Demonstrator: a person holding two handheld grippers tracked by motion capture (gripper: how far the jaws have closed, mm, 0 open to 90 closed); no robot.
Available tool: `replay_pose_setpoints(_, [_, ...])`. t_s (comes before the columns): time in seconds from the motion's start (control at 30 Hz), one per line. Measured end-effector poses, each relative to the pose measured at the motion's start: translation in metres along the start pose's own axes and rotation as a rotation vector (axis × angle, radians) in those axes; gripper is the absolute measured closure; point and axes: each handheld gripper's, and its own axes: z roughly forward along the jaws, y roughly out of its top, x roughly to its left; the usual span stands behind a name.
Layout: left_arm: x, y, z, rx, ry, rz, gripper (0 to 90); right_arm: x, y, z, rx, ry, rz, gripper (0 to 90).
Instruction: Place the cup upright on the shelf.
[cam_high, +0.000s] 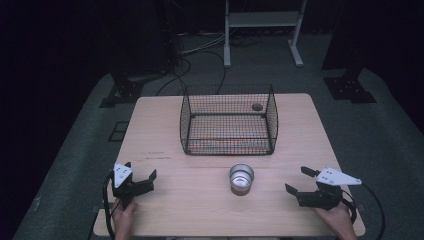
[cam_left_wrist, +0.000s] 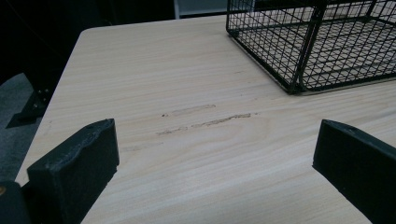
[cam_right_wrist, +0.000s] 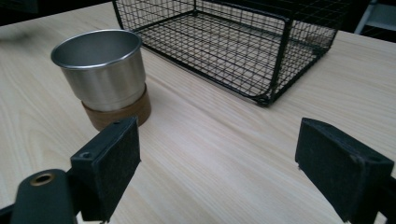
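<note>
- where the high view looks down, a pale wooden table (cam_high: 165, 205) takes up the middle of the frame, with dark floor around it.
- a black wire basket (cam_high: 228, 120) stands on the table just above the centre of the frame; a small dark round thing (cam_high: 257, 106) shows at its upper right corner, too small to tell what it is.
- a steel cup (cam_high: 241, 178) sits upright on a brown base just below the basket, apart from it, right of centre.
- the left gripper (cam_high: 141, 177) is at the lower left of the high view, held in a hand (cam_high: 124, 216), its jaws spread wide with nothing between them.
- the right gripper (cam_high: 300, 180) is at the lower right, held in a hand (cam_high: 336, 217), jaws likewise spread wide and holding nothing; they point toward the cup, well apart from it.
- in the left gripper view the basket's corner fills the upper right, and faint scuff marks (cam_left_wrist: 205, 122) cross the wood mid-frame.
- in the right gripper view the cup stands at upper left, the basket behind it across the top.
</note>
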Motion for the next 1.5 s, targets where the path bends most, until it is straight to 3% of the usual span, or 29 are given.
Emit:
replay_pose_setpoints(0.23, [0.000, 0.000, 0.000, -0.001, -0.002, 0.001, 0.0, 0.010, 0.011, 0.008, 0.026, 0.040, -0.045, 13.3])
replay_pose_setpoints(0.53, [0.001, 0.000, 0.000, -0.001, -0.001, -0.003, 0.0, 0.020, 0.020, 0.018, 0.030, 0.085, -0.066, 10.3])
replay_pose_setpoints(1.5, [0.000, 0.000, 0.000, -0.001, -0.002, 0.003, 0.0, 0.047, 0.035, 0.038, 0.079, 0.152, -0.131, 5.4])
